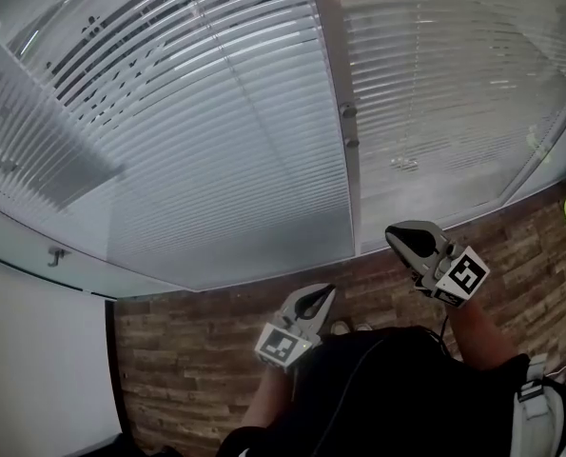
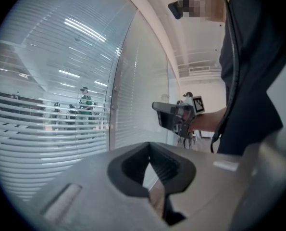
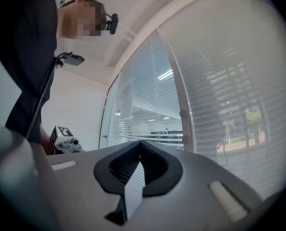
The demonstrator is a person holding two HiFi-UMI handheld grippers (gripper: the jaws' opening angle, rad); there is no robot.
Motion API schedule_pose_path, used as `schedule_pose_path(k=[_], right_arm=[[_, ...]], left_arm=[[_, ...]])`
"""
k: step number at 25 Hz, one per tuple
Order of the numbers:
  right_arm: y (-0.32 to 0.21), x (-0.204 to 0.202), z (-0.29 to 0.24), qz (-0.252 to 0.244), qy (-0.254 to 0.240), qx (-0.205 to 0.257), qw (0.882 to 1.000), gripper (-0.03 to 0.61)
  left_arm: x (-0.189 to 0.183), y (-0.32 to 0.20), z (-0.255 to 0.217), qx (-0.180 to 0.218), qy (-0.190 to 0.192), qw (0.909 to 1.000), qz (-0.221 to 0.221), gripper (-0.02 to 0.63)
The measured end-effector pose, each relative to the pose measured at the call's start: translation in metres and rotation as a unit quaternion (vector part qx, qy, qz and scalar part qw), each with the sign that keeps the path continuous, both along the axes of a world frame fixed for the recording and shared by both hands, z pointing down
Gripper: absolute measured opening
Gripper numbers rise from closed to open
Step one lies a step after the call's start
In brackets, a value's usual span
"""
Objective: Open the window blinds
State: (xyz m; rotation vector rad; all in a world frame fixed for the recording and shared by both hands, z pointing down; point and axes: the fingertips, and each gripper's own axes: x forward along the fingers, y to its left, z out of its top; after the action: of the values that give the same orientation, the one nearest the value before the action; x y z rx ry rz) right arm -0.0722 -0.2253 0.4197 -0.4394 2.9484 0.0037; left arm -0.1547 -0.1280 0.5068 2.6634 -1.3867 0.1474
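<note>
Blinds (image 1: 225,141) ahead of shut R claw (image 1: 398,232) & L claw (image 1: 324,293), apart.

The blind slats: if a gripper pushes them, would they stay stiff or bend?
The slats look thin and long, so they probably flex easily. Hanging in close rows, they likely sway together and seem light.

wood-look floor (image 1: 187,360), white wall (image 1: 35,369)

Blinds (image 1: 235,141) fill 10–2 o'clock, post (image 1: 344,112) at 12 btwn them. Floor (image 1: 197,350) at 6. L gripper (image 1: 316,301) at 6, R gripper (image 1: 411,239) at 4, both before blinds.
</note>
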Motion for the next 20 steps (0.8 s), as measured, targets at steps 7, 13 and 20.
schedule_pose_path(k=[7,13,20], right_arm=[[0.008,0.011,0.016,-0.038,-0.082,-0.094,0.991,0.006],[0.023,0.016,0.031,-0.072,-0.052,-0.08,0.993,0.006],[0.031,0.017,0.039,-0.089,-0.03,-0.08,0.992,0.006]], left_arm=[[0.005,-0.006,-0.004,0.007,-0.007,0.9999,0.0,0.005],[0.008,-0.011,-0.01,0.016,-0.018,0.9997,0.002,0.005],[0.008,-0.013,-0.01,0.015,-0.021,0.9997,0.003,0.005]])
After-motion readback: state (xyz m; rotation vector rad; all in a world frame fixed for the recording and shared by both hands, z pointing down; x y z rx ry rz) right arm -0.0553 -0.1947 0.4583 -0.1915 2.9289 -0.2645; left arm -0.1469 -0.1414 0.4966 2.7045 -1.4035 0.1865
